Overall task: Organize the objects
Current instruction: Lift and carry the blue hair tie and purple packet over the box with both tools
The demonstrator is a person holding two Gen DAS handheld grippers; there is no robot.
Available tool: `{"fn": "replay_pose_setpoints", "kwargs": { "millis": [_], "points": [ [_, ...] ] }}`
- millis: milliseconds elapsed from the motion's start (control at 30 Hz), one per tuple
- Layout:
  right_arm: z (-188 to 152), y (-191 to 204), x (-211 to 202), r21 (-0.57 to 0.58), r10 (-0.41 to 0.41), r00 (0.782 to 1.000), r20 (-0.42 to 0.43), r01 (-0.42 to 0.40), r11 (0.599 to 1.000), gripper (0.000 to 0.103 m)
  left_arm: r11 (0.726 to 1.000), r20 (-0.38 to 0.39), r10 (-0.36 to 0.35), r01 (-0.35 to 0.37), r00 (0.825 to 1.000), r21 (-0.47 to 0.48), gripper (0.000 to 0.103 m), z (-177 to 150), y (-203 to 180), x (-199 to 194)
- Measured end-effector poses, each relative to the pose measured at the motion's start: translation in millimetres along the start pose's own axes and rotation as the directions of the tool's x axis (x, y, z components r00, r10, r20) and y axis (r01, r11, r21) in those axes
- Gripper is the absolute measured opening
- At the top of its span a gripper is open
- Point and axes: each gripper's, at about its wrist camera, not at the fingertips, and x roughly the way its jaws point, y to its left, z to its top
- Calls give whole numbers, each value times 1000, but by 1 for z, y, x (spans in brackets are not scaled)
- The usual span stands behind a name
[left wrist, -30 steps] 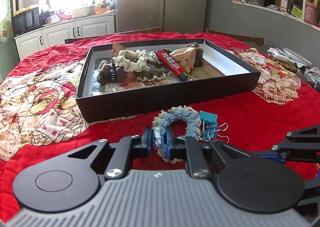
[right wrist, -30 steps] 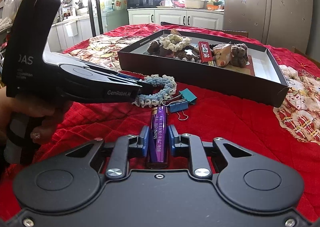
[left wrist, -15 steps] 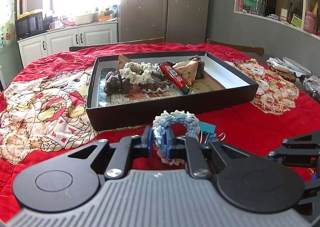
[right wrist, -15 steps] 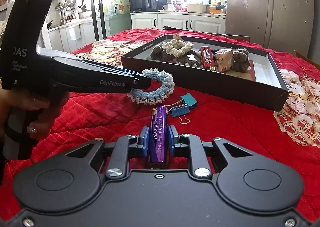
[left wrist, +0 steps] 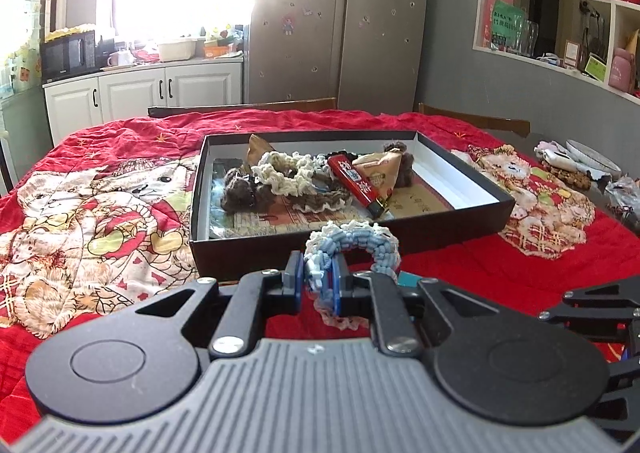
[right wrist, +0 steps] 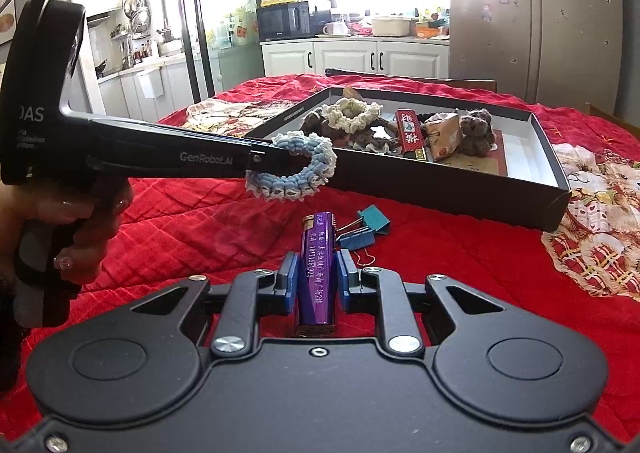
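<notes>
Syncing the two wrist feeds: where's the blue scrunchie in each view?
Left wrist: blue scrunchie at bottom centre, pinched in the left tongs, in front of the box's near wall.
Right wrist: left of centre, hanging from the tip of the left tongs, above the red cloth.
Shared landmark: the black box just behind it, with the red lighter inside.

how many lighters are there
2: a purple lighter held in the right claw, and a red lighter in the box. Others may hide under the scrunchies.
</notes>
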Motion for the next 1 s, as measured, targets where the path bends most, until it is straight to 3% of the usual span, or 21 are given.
{"fn": "replay_pose_setpoints", "kwargs": {
  "millis": [567, 1000],
  "points": [
    [27, -25, -19, 58, -49, 996, 79, 44, 997, 19, 1000, 48, 19, -18, 999, -23, 16, 18, 6, -8],
    [72, -61, -15, 69, -179, 977, 119, 172, 983, 19, 998, 50, 70, -69, 996, -14, 16, 46, 13, 11]
  ]
}}
